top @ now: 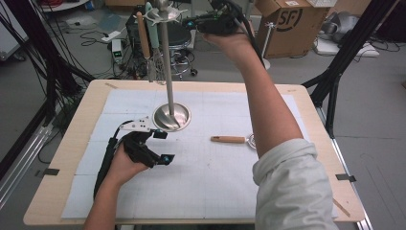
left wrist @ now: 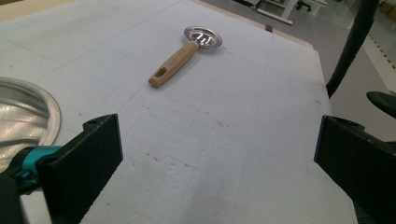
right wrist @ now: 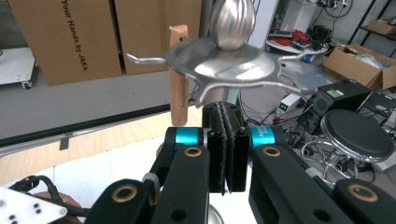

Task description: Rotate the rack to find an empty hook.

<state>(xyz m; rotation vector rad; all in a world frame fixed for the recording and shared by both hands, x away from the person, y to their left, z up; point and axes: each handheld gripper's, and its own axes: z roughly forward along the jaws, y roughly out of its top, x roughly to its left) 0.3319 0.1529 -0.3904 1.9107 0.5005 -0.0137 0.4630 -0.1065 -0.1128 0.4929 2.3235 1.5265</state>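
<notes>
A metal utensil stand [top: 166,62] rises from a round base [top: 171,116] on the table. From its hooked top [right wrist: 224,65] hang a wooden-handled utensil [top: 142,38] and a pale-handled one [top: 153,33]. My right gripper [top: 187,21] is raised beside that top. In the right gripper view its jaws [right wrist: 225,119] are shut just below the hooks, pads pressed together, with nothing seen between them. A small strainer with a wooden handle [top: 229,139] lies flat on the mat; my right arm covers part of its bowl. My left gripper [top: 164,146] rests open near the base, nothing between its fingers [left wrist: 88,158].
A white gridded mat [top: 206,182] covers the wooden table [top: 57,191]. Black frame legs [top: 335,72] stand at the right, and cardboard boxes [top: 287,24], a stool and cables lie on the floor beyond the far edge. The stand's base [left wrist: 23,116] sits left of the left jaw.
</notes>
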